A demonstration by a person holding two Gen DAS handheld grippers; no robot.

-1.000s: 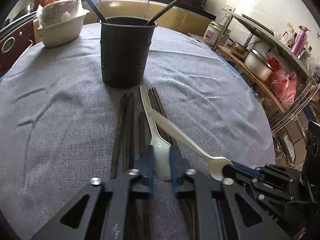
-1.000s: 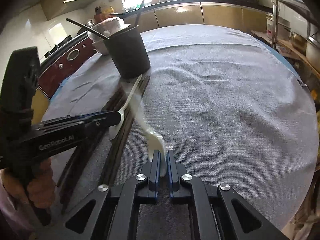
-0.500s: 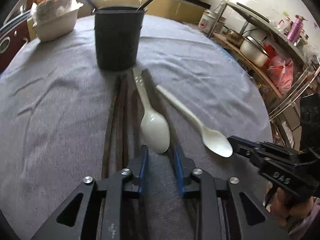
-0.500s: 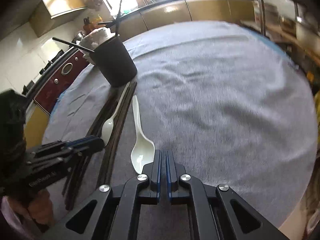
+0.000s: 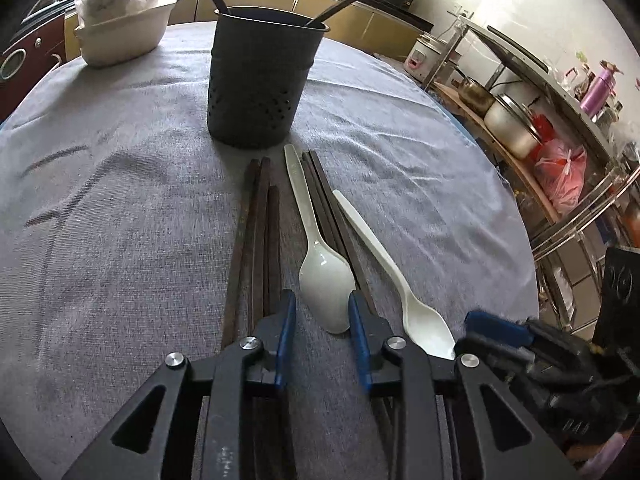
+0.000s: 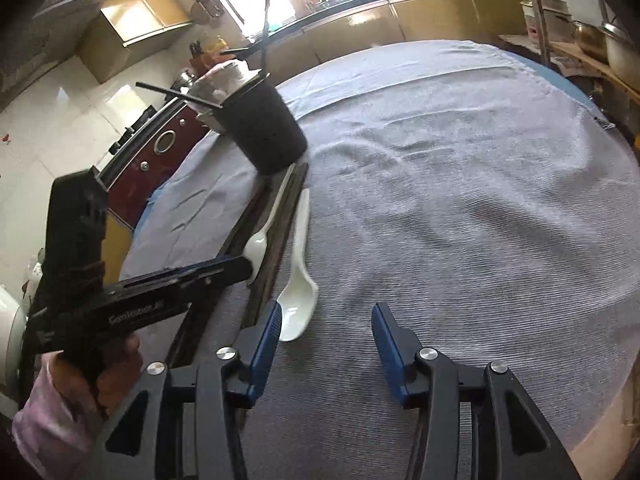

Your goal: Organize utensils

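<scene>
My left gripper (image 5: 322,312) stands slightly parted around one white spoon (image 5: 326,272), seemingly unpinched; only my right view shows my right gripper (image 6: 326,322) opening empty, bare cloth (image 6: 460,200) toward two o'clock.

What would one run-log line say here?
left gripper: open | right gripper: opening, empty | two white spoons: on cloth | holder: upright
</scene>
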